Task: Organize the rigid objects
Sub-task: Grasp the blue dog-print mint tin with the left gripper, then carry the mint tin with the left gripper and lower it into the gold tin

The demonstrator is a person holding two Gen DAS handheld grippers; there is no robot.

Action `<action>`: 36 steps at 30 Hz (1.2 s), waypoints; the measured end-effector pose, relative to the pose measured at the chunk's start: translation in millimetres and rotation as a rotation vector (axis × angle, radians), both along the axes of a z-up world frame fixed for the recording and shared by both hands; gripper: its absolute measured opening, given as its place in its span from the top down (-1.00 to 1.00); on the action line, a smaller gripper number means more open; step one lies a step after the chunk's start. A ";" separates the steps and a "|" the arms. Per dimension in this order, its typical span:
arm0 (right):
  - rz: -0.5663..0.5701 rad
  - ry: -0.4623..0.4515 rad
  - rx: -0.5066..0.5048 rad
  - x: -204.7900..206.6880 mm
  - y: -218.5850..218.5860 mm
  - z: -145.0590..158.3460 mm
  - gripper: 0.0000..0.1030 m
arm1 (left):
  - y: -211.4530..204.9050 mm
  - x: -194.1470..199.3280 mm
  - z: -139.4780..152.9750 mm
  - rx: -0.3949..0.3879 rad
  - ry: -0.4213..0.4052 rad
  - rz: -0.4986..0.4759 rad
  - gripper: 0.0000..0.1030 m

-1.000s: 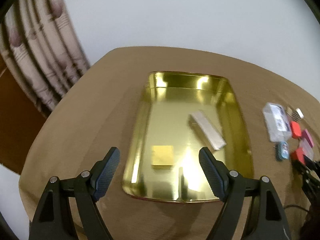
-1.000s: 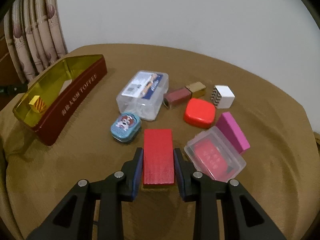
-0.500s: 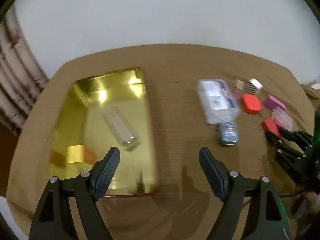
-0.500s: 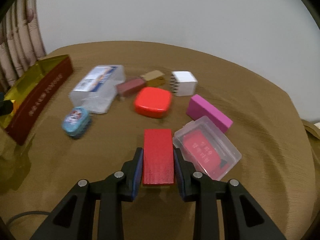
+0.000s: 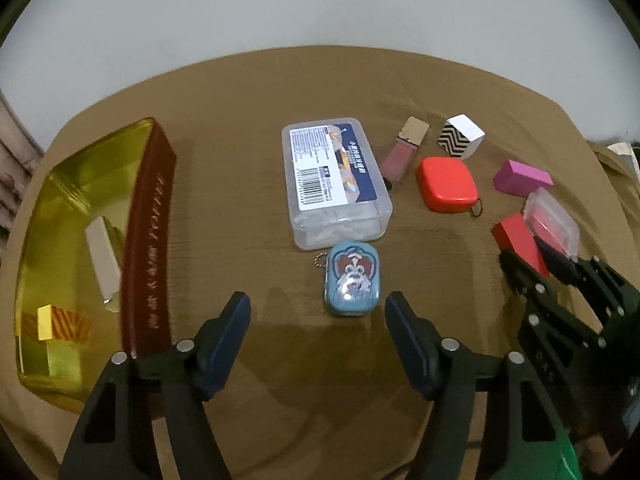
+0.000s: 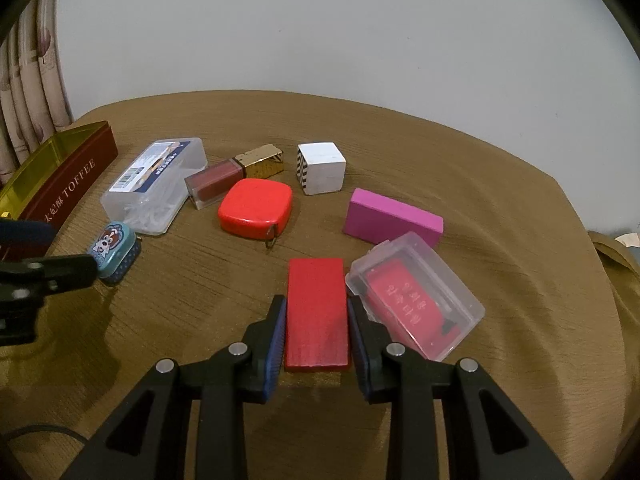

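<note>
My right gripper (image 6: 316,320) is shut on a red block (image 6: 316,312), low over the brown tablecloth; the block also shows in the left wrist view (image 5: 520,242). My left gripper (image 5: 318,312) is open and empty, its fingers either side of a blue dog-picture tin (image 5: 353,278), slightly nearer than it. The gold toffee tin (image 5: 148,240) sits at the left and holds a silver bar (image 5: 102,258) and a gold striped block (image 5: 60,322).
Loose on the cloth: a clear labelled box (image 5: 334,180), a lipstick (image 5: 404,148), a zigzag cube (image 5: 462,136), a red rounded case (image 5: 446,184), a pink block (image 6: 392,220), and a clear box with a red insert (image 6: 416,296) touching the red block's right.
My left gripper has swung right, from over the gold tin to the blue dog tin. My right gripper stays shut on the red block while its view has turned right.
</note>
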State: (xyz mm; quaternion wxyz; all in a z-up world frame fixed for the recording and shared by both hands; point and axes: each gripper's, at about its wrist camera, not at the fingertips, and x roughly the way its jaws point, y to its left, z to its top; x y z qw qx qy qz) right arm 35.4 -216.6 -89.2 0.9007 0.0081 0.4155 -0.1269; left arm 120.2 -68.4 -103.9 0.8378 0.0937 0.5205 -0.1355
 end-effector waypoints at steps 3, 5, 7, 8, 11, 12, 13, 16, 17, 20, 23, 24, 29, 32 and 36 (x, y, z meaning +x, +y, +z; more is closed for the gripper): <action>0.000 -0.004 0.016 0.4 -2.6 -0.3 0.41 | -4.3 6.7 -5.2 -0.011 0.013 0.007 -0.17; -0.001 -0.005 0.020 -7.5 -6.8 2.1 0.41 | -5.9 11.3 -7.1 -0.027 0.023 0.004 -0.07; -0.001 -0.006 0.023 -8.9 -6.7 1.7 0.41 | -7.9 16.6 -11.3 -0.019 0.033 0.006 0.02; 0.000 -0.006 0.026 -3.9 -4.8 0.1 0.41 | -7.9 18.8 -12.6 -0.017 0.036 0.006 0.06; -0.001 -0.007 0.028 -4.8 -6.3 0.8 0.41 | -9.7 22.5 -15.5 -0.017 0.035 0.003 0.15; -0.001 -0.007 0.027 -3.9 -5.5 0.1 0.41 | -9.1 23.0 -14.3 -0.020 0.026 0.005 0.25; -0.001 -0.006 0.026 -2.0 -3.9 -0.8 0.41 | -9.4 23.6 -13.6 -0.019 0.026 0.002 0.29; -0.001 -0.006 0.026 0.3 -2.4 -1.5 0.41 | -10.2 23.6 -13.2 -0.014 0.013 -0.007 0.46; 0.000 -0.006 0.027 0.8 -2.3 -1.7 0.41 | -12.8 23.8 -10.3 -0.010 0.009 -0.009 0.46; 0.000 -0.005 0.025 0.1 -2.6 -1.4 0.41 | -12.8 25.0 -10.0 -0.004 -0.002 -0.016 0.46; 0.000 -0.005 0.024 -0.1 -2.6 -1.7 0.41 | -18.0 18.8 -9.6 0.006 -0.012 -0.025 0.46; 0.000 -0.005 0.024 -0.2 -2.6 -1.5 0.41 | -25.6 14.4 -13.3 0.009 -0.014 -0.025 0.47; 0.000 -0.005 0.025 -0.7 -3.2 -1.1 0.41 | -14.7 8.8 -7.0 0.015 -0.019 -0.022 0.46; 0.000 -0.004 0.022 0.0 -2.5 -1.4 0.41 | -2.4 4.3 0.4 0.008 -0.032 -0.014 0.46; 0.001 0.000 0.019 0.9 -2.0 -2.1 0.41 | 6.0 -1.1 10.6 0.000 -0.052 -0.002 0.46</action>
